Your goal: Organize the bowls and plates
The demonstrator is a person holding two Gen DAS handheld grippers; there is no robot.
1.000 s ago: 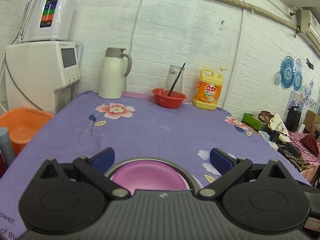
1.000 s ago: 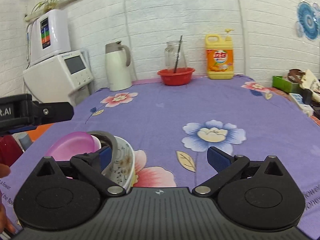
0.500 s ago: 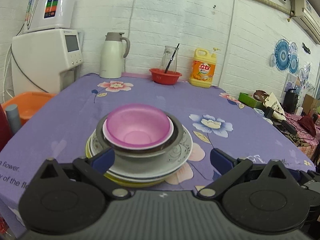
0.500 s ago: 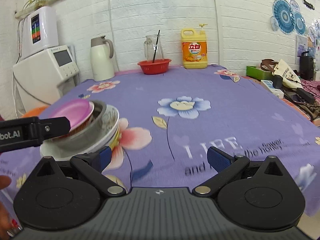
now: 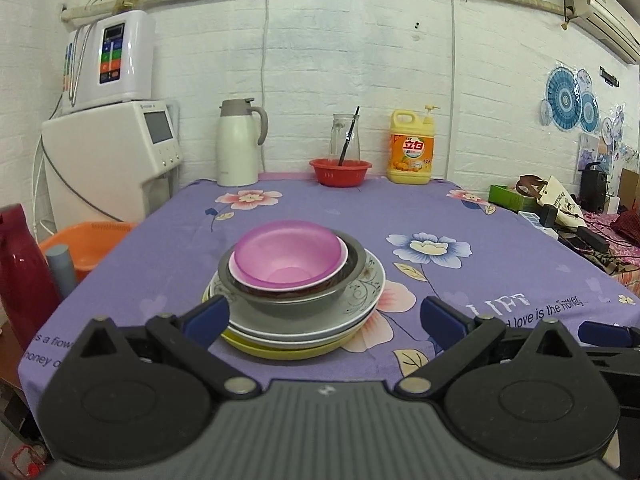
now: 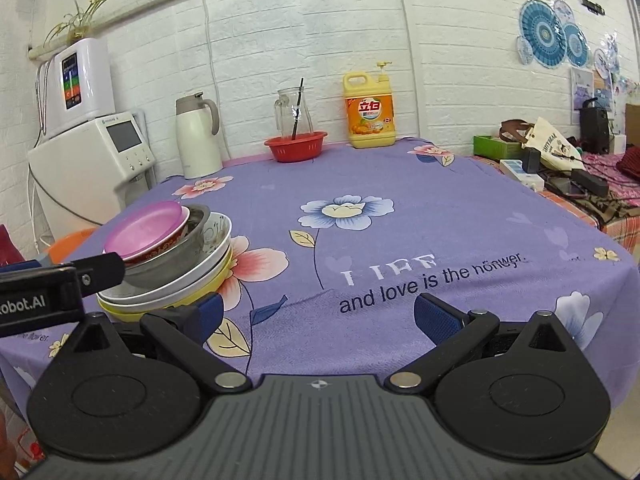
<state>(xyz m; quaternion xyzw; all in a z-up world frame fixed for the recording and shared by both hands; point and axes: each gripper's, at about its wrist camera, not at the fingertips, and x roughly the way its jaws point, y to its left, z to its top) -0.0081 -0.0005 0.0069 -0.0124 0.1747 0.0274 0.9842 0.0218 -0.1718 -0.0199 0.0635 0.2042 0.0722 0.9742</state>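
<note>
The pink bowl point(image 5: 289, 255) sits nested atop a steel bowl point(image 5: 352, 270) and stacked plates point(image 5: 362, 300) near the purple tablecloth's point(image 5: 460, 216) front-left edge; broad bare cloth stretches behind and rightward. The left gripper point(image 5: 324, 318) hangs just before the stack, jaws spread, empty. The right gripper point(image 6: 316, 314), also spread and empty, stands beside it.

Both grippers are black, with blue-padded fingers point(image 5: 206, 320) and silver pivot screws.

purple floral tablecloth point(image 5: 460, 216) under stacked dishes point(image 5: 296, 308), red basin point(image 5: 340, 171)
</note>
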